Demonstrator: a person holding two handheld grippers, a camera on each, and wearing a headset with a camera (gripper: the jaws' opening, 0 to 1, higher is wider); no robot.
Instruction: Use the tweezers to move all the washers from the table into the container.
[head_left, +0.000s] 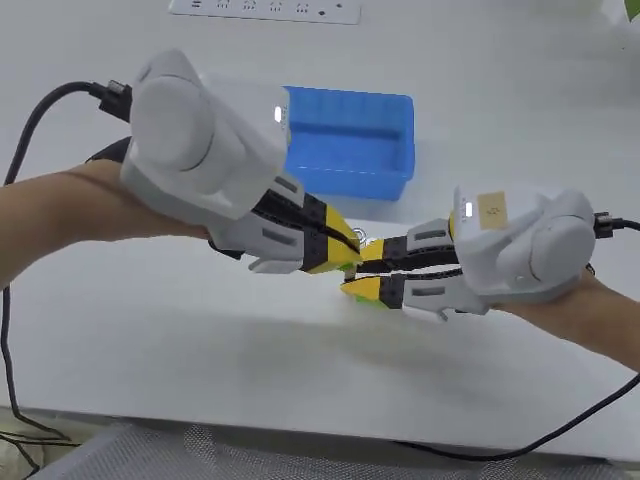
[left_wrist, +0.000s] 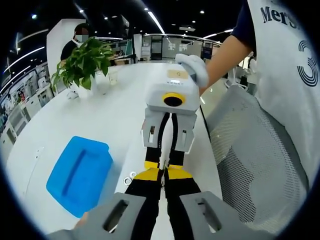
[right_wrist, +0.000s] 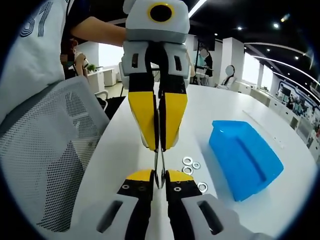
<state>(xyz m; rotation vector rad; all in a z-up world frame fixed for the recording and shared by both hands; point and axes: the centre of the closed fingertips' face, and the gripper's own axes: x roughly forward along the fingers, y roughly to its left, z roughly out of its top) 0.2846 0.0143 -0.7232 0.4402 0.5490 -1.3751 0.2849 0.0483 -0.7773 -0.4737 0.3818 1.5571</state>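
Your left gripper (left_wrist: 162, 175) and right gripper (right_wrist: 159, 176) both clamp the tweezers (right_wrist: 159, 167), arms nearly together, empty, with washers (right_wrist: 188, 161) just beyond and the bin (right_wrist: 245, 155) farther.

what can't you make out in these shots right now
- Thin metal tweezers: in the head view, their tips are hidden where the left gripper and right gripper meet.
- Small silver washers: full count unsure; the grippers cover most of them in the head view.
- Blue plastic container: in the head view, the left gripper's body hides its left end.
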